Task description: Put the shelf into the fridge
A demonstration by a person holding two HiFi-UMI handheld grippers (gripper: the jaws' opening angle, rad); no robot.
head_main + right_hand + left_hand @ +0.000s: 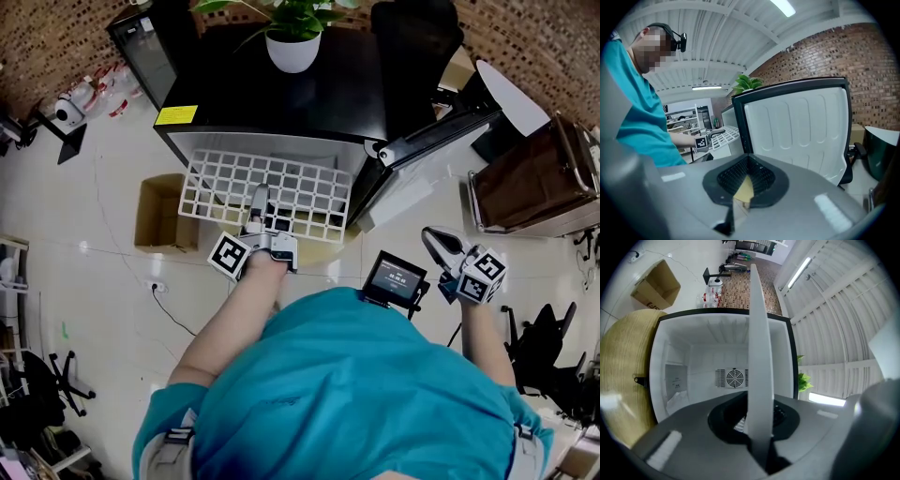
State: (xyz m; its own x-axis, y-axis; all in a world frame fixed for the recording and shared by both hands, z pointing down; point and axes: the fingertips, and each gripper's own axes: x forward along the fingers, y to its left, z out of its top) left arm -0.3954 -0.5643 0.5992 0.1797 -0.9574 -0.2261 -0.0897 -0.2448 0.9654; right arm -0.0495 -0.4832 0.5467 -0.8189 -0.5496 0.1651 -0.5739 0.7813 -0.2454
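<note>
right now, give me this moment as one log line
phase: shelf insertion | left gripper: shut on shelf | shelf: at open fridge mouth | right gripper: shut, empty

No text can be read surely. In the head view a yellow label [176,115] on the fridge [281,103] top, upper left, and a small lit screen [395,278] right of centre carry print too small to read. In the left gripper view a sticker [675,379] inside the fridge, centre left, is blurred also.
</note>
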